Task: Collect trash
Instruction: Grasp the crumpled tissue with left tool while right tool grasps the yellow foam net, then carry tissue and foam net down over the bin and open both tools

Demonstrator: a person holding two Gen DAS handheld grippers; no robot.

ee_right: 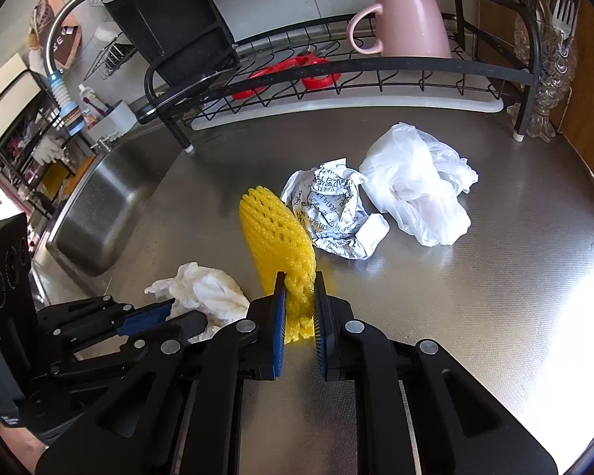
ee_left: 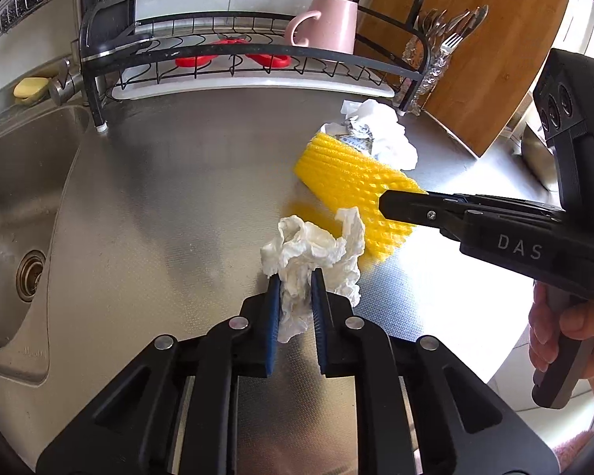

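Here, starting at the left, the left claw (ee_left: 295, 289) is clamped on the crumpled white paper tissue (ee_left: 316, 253), which bunches up between its blue pads and spills forward of the tips onto the brushed steel desk (ee_left: 170, 206). Just to its right, the right claw (ee_right: 300, 297) is pinched on the near end of the yellow foam fruit net (ee_right: 275, 229), whose long axis runs straight away from that claw. Beyond the far end of the net, and nearer the right claw than the left, lie a balled printed paper wrapper (ee_right: 332, 209) and, further right, a crumpled white plastic bag (ee_right: 419, 186), both loose on the desk. The steel sink (ee_left: 16, 213) left of the left claw looks empty. No bin shows, so I judge both held pieces must be lifted clear first.
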